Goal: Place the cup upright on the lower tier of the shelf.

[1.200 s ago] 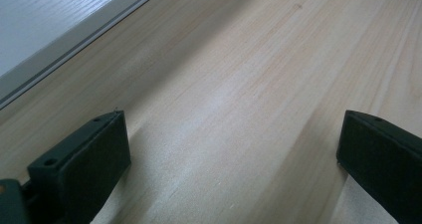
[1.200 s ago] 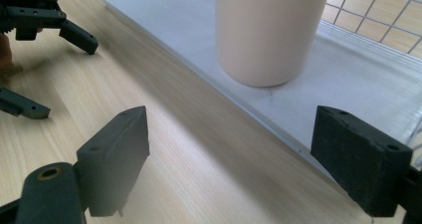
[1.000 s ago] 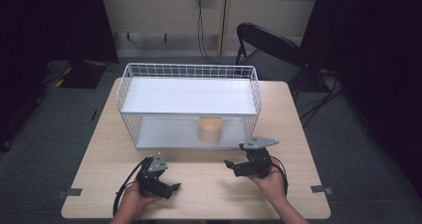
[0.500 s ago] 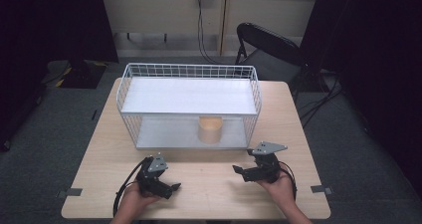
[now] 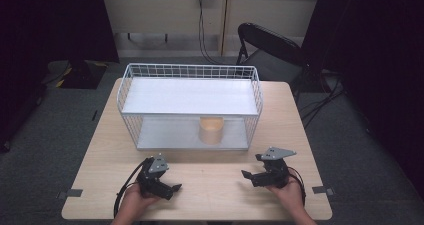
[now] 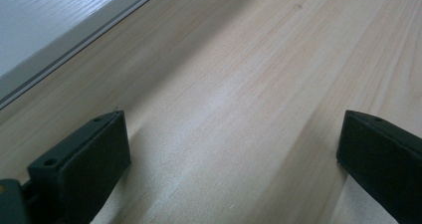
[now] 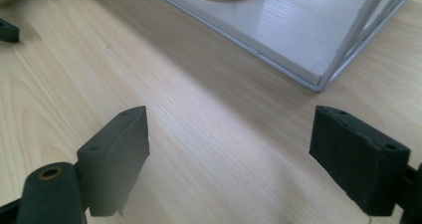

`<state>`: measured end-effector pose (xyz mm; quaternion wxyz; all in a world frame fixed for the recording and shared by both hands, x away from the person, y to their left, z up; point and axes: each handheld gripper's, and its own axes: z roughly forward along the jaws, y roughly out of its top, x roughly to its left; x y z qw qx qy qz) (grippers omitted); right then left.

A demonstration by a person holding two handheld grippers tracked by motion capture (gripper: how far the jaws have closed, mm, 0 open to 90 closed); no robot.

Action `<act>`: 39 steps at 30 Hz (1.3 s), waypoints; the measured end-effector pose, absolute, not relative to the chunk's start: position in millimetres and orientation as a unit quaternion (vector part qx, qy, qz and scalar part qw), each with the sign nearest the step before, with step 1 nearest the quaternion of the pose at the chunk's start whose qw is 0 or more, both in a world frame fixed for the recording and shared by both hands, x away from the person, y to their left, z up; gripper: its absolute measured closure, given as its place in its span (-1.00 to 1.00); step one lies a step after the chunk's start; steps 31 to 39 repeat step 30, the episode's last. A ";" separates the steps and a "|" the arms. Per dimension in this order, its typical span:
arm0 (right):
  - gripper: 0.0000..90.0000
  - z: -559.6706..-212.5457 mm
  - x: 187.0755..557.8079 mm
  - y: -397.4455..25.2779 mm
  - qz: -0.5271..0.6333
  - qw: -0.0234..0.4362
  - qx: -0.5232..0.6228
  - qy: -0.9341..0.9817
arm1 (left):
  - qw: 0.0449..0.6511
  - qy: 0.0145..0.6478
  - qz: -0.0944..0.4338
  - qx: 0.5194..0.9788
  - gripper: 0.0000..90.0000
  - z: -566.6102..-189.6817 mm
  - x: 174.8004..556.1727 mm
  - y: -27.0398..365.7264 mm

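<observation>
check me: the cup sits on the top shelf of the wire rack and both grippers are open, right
Not quite: the cup sits on the bottom shelf of the wire rack, under the top shelf, as the high view shows. The left gripper and right gripper are indeed open.

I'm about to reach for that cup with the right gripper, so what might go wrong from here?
The cup sits on the lower shelf of the wire rack, under the upper shelf, so headroom looks tight: the right gripper may knock that shelf. The rack's corner wire lies close to the gripper's path and might catch a jaw. The jaws stand open and empty; a poorly centred grasp may tip the cup.
</observation>
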<state>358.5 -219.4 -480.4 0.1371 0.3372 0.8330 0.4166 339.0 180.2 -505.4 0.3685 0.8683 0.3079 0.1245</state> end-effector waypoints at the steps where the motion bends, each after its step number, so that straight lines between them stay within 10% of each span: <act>1: -0.66 -481.2 358.2 -220.5 0.415 0.137 0.338 0.834 | 0.368 0.308 0.125 0.868 -1.00 -505.4 339.1 180.3; 39: -0.71 -502.7 352.9 -230.1 0.374 0.145 0.318 0.859 | 0.368 0.308 0.125 0.868 -1.00 -505.4 338.9 180.2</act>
